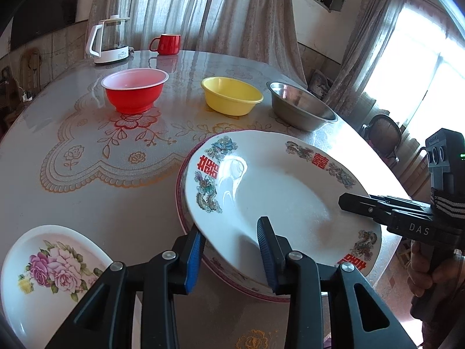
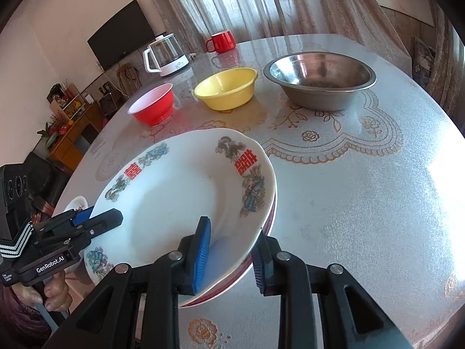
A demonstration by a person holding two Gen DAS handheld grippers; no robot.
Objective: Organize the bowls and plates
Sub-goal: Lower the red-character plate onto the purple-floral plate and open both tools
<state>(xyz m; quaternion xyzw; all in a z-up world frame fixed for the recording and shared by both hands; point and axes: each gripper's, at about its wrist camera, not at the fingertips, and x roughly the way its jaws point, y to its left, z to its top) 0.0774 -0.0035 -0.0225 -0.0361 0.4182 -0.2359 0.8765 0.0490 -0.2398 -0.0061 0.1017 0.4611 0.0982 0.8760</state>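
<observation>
- Midway through the sorting: stacking of plates under way, bowls not yet touched.
- Caught in both grippers, the white plate (image 1: 276,180) with red characters and dragon motifs; hanging tilted just over the red-rimmed plate (image 1: 241,288) at the near middle of the desk (image 1: 87,197), far edge low, near edge raised.
- Clenched on the near left rim, the left gripper (image 1: 229,250), one blue pad above the rim and one below.
- Clamped on the near right rim, the right gripper (image 2: 231,250); hard to tell whether pinching the lower plate's edge as well.
- Still to join the stack, by the look of it: the floral plate (image 1: 43,267), lying alone at the near left, well apart from the pair.
- Lined up along the far side, each standing separately and upright: red bowl (image 1: 135,90) at left, yellow bowl (image 1: 231,96) in the middle, steel bowl (image 1: 302,106) at right. No nesting done yet.
- Glossy, hard glaze on the white plate, scalloped rim, shallow well, clean and empty; likely slippery under the pads and prone to chipping if dropped onto the plate beneath.
- Beyond the bowls, at the far edge: a kettle (image 1: 109,40) and a red mug (image 1: 167,44), apparently no part of the job.
</observation>
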